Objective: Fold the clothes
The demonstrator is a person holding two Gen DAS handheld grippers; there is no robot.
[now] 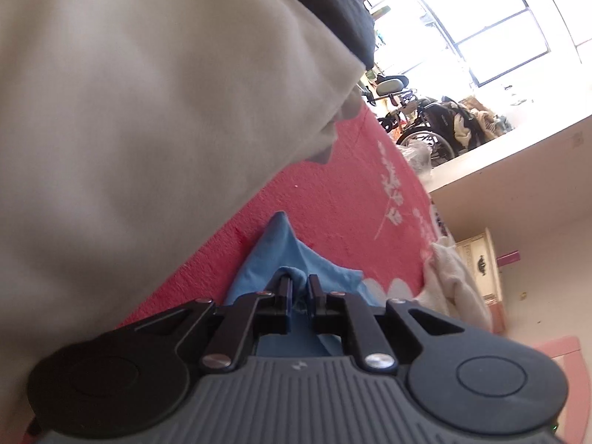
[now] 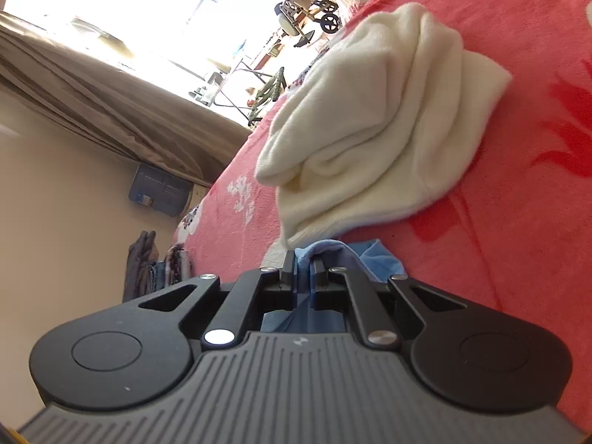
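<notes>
Coral floral bedspread [image 2: 518, 148], cream fleece garment [image 2: 370, 129] bunched on it, blue garment [image 1: 281, 255] low over the bed, pinched by both grippers.
Left gripper [image 1: 299, 288] and right gripper [image 2: 304, 264] each clench blue fabric; keep both fingers tight, edges level, lay it clear of the fleece.

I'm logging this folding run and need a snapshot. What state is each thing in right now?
Left gripper: shut on the blue cloth.
Right gripper: shut on the blue cloth.
Blue cloth: pinched by both grippers, bunched, not yet folded flat.
White towel: loosely folded, lying on the red blanket.
Red blanket: spread out under the clothes.
Wheelchair: parked by the window, unoccupied.
</notes>
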